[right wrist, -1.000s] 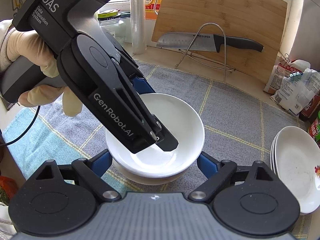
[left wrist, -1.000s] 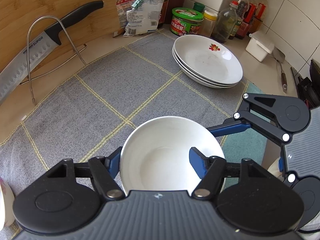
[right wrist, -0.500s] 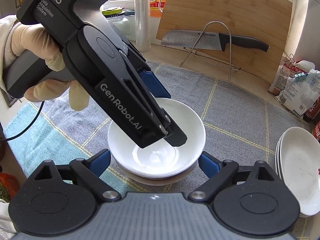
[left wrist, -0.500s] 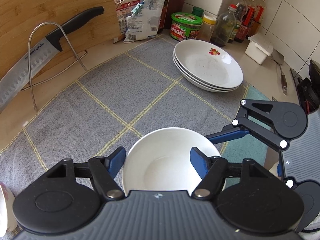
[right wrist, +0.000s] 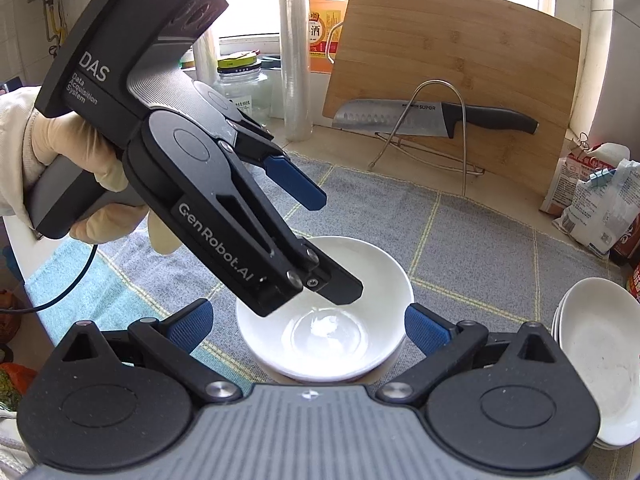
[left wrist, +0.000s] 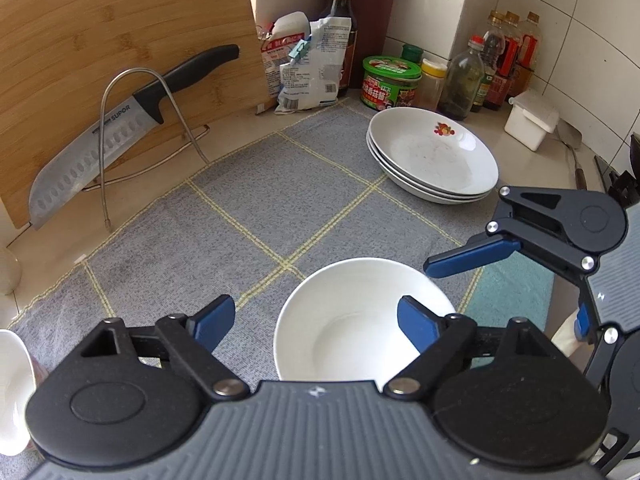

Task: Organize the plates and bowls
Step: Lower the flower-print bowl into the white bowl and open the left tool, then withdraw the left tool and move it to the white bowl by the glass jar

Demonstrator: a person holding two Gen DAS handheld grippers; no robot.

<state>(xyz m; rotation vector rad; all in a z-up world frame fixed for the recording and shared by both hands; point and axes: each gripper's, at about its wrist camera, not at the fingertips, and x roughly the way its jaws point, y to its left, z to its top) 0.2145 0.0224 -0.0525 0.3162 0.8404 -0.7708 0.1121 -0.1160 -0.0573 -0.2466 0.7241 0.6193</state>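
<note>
My left gripper [left wrist: 312, 320] has its blue rubber fingers wide apart and holds nothing. The round glossy white ceramic bowl [left wrist: 352, 324] sits on the grey woven cloth with thin yellow lines [left wrist: 248, 208], under my right finger and not between the two. My right gripper [right wrist: 306, 322] is also spread open, and the same bowl [right wrist: 340, 320] lies between its textured fingers without touching them; it rests on another white dish, of which I see only the rim. The stack of shallow white plates [left wrist: 434, 156] stands well ahead, to the right, and a steel knife with black handle [left wrist: 120, 128] leans on a wire stand ahead at the left.
</note>
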